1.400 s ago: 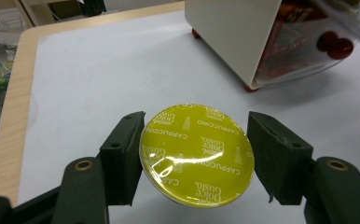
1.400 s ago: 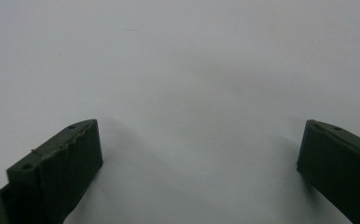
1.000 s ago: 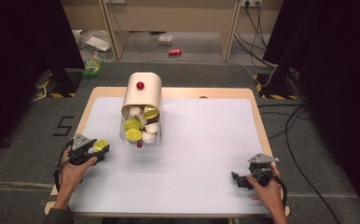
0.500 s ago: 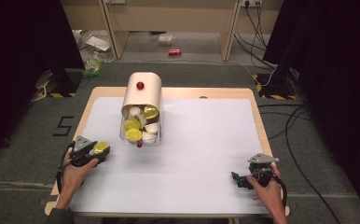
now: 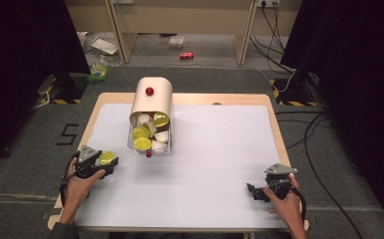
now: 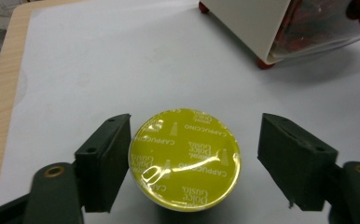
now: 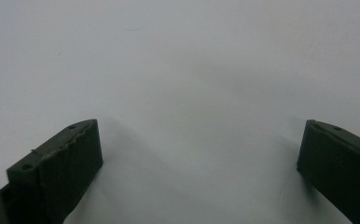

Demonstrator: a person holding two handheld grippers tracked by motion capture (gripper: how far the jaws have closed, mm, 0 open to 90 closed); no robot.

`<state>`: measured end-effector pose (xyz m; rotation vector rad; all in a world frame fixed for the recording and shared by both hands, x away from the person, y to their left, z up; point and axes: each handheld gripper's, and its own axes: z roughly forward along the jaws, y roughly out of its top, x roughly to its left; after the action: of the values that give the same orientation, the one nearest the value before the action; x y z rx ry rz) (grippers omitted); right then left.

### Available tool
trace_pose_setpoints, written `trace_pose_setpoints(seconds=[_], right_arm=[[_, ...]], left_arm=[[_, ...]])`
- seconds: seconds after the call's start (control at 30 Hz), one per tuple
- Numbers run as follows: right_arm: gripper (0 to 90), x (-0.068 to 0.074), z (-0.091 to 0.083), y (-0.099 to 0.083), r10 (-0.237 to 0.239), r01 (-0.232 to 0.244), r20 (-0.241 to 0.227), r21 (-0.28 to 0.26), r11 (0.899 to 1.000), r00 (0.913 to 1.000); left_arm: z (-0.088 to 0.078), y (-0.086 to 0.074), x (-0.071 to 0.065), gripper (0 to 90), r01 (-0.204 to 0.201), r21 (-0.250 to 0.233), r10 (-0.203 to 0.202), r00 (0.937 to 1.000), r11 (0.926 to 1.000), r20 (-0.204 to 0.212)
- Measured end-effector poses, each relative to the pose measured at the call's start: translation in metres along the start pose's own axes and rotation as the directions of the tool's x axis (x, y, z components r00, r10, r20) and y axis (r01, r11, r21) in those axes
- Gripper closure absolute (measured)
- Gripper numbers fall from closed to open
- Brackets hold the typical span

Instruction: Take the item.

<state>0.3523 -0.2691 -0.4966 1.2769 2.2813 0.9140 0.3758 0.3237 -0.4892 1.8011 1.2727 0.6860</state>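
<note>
The left gripper (image 5: 100, 162) has drawn the yellow capsule (image 6: 185, 158) nearer the table's edge (its jaws now parted).

**Open mat ahead of right gripper, dispenser ahead of left**

Ahead of the right gripper (image 5: 253, 190) the white mat (image 5: 220, 149) lies bare. Ahead of the left gripper (image 6: 194, 158), a yellow capsule (image 6: 185, 158) sits between its jaws, and beyond it stands the capsule dispenser (image 5: 151, 117).

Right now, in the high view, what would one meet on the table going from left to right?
Left gripper with a yellow Cappuccino capsule between its jaws → capsule dispenser → right gripper.
</note>
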Motion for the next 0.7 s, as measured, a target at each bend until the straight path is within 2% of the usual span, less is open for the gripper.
trace_pose_setpoints(seconds=[0.23, 0.3, 0.7], right_arm=[[0.2, 0.000, 0.000, 0.000, 0.000, 0.000, 0.000, 0.000, 1.000, 1.0000], [0.2, 0.000, 0.000, 0.000, 0.000, 0.000, 0.000, 0.000, 1.000, 1.0000], [0.2, 0.000, 0.000, 0.000, 0.000, 0.000, 0.000, 0.000, 1.000, 1.0000]], left_arm=[[-0.007, 0.002, -0.002, 21.9, -0.002, -0.015, 0.002, 1.0000, 0.9999, 0.005], [-0.009, 0.004, -0.004, 22.1, -0.015, -0.013, 0.015, 0.9999, 0.9998, 0.002], [-0.022, 0.013, -0.015, 20.5, -0.017, -0.052, 0.020, 0.9986, 0.9985, 0.050]])
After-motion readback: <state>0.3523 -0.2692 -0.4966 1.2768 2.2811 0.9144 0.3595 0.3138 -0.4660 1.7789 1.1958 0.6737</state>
